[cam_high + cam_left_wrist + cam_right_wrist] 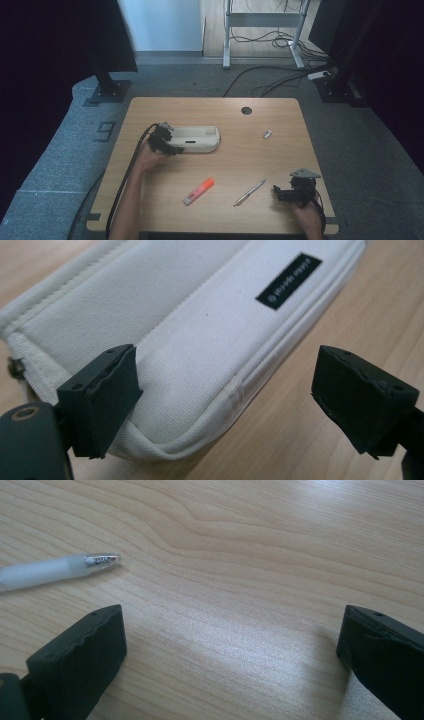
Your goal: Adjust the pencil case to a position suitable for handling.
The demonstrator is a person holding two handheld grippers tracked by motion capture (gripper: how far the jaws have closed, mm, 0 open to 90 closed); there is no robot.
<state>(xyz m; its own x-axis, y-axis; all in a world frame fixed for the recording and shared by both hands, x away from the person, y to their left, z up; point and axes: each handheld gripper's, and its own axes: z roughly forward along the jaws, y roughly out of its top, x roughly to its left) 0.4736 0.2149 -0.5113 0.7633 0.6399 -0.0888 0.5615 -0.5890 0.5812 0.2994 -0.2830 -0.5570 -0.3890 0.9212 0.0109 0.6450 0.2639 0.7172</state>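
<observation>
A white fabric pencil case lies left of the table's middle; the left gripper view shows its near corner and a black label. My left gripper is open at the case's left end, one jaw over the fabric corner, the other over bare wood. A pen lies near the front edge, and its clear tip appears in the right gripper view. Just right of the pen, my right gripper stands open, with only wood between its jaws.
An orange-pink highlighter lies left of the pen. A small white object sits at the right rear, behind it a round cable hole. The wooden table ends close behind my right hand.
</observation>
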